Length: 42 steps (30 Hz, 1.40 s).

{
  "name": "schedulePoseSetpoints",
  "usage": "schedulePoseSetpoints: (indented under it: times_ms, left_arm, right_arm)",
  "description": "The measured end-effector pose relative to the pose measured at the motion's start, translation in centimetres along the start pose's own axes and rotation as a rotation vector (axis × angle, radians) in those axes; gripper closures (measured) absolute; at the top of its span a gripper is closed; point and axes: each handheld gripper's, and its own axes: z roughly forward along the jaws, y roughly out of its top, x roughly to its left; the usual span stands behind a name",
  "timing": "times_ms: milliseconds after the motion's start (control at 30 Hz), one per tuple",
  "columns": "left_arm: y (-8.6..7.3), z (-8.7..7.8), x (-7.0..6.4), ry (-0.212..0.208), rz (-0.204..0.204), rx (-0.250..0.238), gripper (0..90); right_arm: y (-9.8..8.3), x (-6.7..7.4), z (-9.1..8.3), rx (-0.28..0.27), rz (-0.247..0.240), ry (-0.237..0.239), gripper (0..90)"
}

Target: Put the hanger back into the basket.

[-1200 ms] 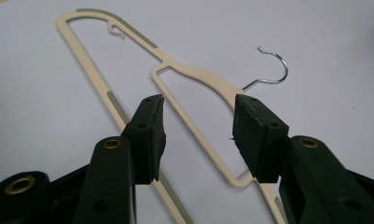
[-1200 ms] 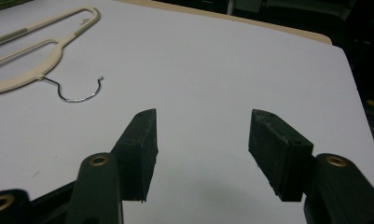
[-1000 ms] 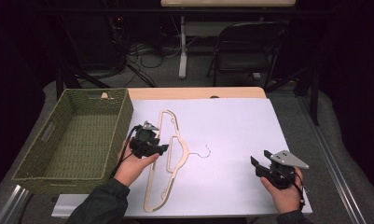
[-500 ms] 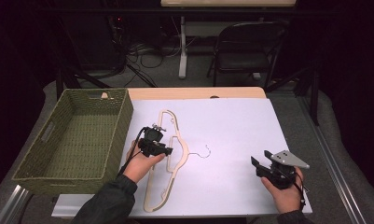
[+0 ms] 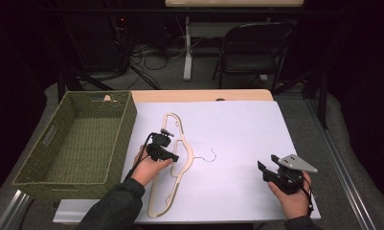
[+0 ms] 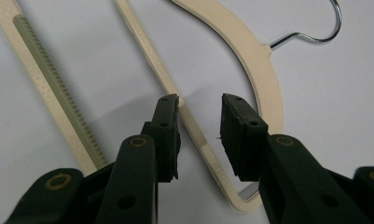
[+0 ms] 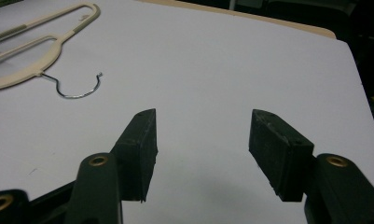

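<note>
On the white sheet (image 5: 237,143), just right of the green wicker basket (image 5: 74,143), lies the cream hanger (image 5: 173,165), flat, its wire hook (image 5: 209,155) pointing toward the middle of the table. Left gripper (image 6: 199,119) is down over one of its thin inner bars, jaws have just been closing and sit fairly narrow either side of it, but there's a gap on the right pad, so no real grip yet imo. Risk: that bar is skinny and lies flush on the sheet, so the pads could scrape past it, or pinch it off-centre and make the hanger swing and snag the basket rim. Right gripper (image 7: 201,140) rests near the table's right edge, jaws wide, holding nothing, too far off to steady anything.
</note>
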Motion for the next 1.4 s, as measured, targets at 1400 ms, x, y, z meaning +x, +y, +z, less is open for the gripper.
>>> schedulePoseSetpoints:
  times_ms: [1400]
  left_arm:
    - [2.1,1.2,-0.3,0.072,-0.056,0.183,72.3]
  right_arm:
    - [-0.2,-0.4,0.1,-0.016,0.020,0.005,41.2]
